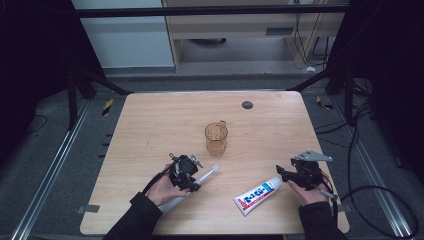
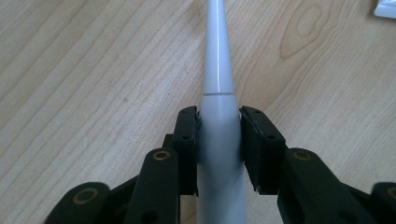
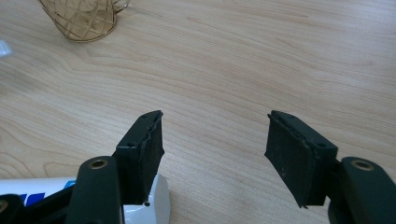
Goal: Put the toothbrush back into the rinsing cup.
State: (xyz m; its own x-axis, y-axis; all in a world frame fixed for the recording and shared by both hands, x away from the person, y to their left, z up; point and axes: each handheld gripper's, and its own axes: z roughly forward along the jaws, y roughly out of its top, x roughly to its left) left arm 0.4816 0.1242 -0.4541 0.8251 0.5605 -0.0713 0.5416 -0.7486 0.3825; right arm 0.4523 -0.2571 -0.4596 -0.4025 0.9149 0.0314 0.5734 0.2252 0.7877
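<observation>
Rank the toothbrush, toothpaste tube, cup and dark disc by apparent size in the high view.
1. Toothbrush, longest, though the left gripper partly covers it.
2. Toothpaste tube, slightly shorter.
3. Cup.
4. Dark disc, smallest, also farthest.

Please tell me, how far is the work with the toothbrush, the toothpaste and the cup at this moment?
Early stage. Done: the left gripper is shut on the toothbrush, which lies low over the table. In hand: the right gripper stands open beside the toothpaste tube, not gripping it. Left: probably both items must go to the amber cup, which looks empty.
</observation>
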